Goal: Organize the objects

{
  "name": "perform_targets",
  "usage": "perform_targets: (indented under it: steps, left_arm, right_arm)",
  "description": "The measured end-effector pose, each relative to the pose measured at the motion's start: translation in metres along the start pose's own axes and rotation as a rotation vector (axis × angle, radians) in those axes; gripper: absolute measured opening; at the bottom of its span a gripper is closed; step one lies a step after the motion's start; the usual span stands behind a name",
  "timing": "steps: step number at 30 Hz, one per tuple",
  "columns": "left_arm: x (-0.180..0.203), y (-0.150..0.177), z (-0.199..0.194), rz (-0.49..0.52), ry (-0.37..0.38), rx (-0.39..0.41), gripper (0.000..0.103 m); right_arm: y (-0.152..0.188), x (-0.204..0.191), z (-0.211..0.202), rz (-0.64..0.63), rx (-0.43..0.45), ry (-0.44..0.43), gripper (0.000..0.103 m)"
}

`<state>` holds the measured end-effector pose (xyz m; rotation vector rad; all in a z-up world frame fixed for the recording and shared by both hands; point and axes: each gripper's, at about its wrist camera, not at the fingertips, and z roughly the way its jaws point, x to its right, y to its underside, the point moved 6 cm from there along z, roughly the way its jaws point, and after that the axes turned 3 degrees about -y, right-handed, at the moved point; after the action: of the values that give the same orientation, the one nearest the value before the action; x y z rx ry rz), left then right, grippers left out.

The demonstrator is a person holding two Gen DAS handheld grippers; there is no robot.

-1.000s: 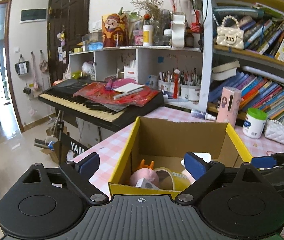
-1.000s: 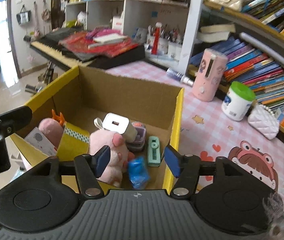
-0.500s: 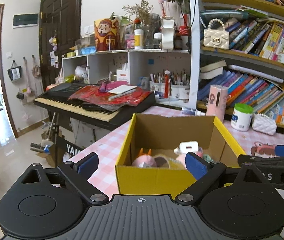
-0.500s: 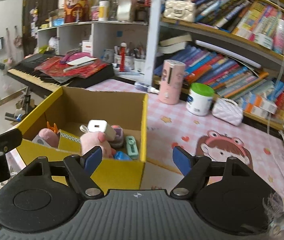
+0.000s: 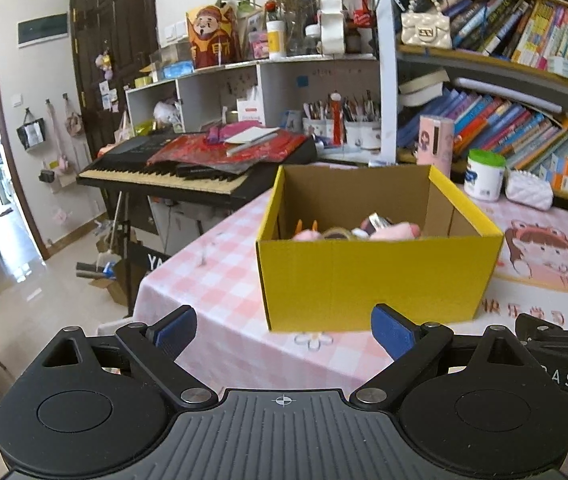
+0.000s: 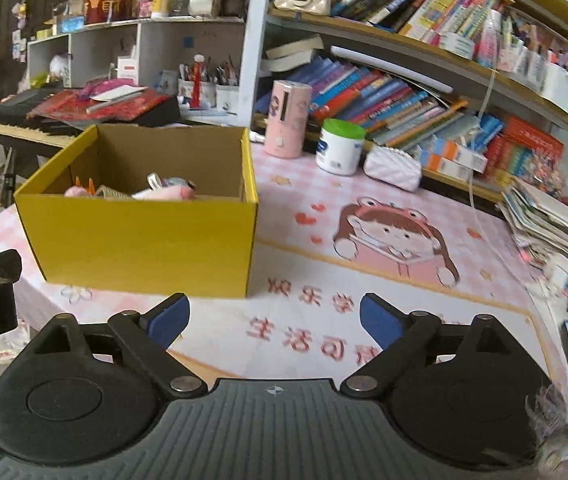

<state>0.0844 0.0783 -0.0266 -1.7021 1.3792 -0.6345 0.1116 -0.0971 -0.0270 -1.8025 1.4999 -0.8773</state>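
With both tongs gaping (nothing held), yellow box ahead, apart.

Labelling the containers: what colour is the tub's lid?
Green, on a white tub; clearest in the right wrist view.

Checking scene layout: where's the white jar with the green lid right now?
In the right wrist view the white jar stands at the back of the table, right of the yellow box, between the pink cylinder and the white quilted purse.
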Motion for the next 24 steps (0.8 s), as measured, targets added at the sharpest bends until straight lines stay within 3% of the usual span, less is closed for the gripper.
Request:
perform_targets:
  steps: [8, 24]
  left_arm:
    - [0.001, 0.017, -0.013, 0.036, 0.013, -0.024, 0.098]
    - [0.04, 0.033, -0.03, 0.137, 0.092, -0.041, 0.1]
  right_arm:
    - [0.024, 0.003, -0.019, 0.02, -0.017, 0.084, 0.103]
    - [0.057, 0.035, -0.042, 0.107, -0.074, 0.221, 0.103]
